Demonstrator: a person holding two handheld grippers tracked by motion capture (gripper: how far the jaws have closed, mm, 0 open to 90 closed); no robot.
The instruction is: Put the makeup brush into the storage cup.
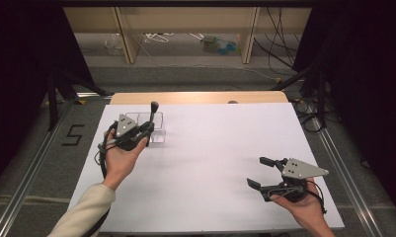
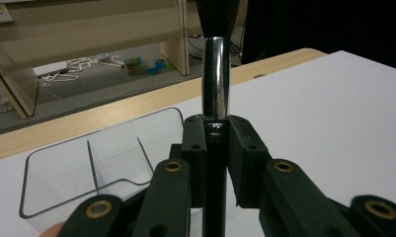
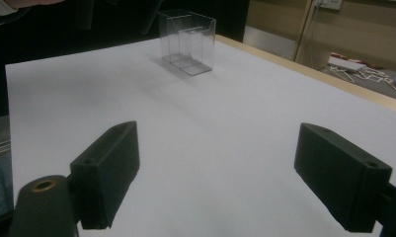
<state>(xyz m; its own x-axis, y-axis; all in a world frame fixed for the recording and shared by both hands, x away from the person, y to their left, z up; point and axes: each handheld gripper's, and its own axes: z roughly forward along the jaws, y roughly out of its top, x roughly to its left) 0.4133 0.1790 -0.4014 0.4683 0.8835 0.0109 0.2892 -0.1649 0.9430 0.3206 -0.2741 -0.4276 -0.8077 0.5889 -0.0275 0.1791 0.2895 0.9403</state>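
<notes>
My left gripper [image 1: 147, 129] is at the table's far left, shut on a brush [image 1: 154, 106] that it holds upright. In the left gripper view the brush's shiny metal sleeve [image 2: 215, 79] rises from between the pads [image 2: 194, 133], with dark bristles at the top edge. A clear plastic box [image 1: 158, 134] with inner dividers stands right beside and under that gripper; its rim [image 2: 104, 126] lies below and to the left of the jaws. My right gripper [image 1: 255, 172] rests at the front right, open, nothing between its fingers [image 3: 109, 168]. From there the clear box [image 3: 188, 42] stands far off.
A white sheet [image 1: 210, 158] covers the table, with a wooden strip [image 1: 200, 97] along its far edge. Beyond it are wooden shelf legs [image 1: 248, 34], loose cables and small items on the floor. Dark curtains stand on both sides.
</notes>
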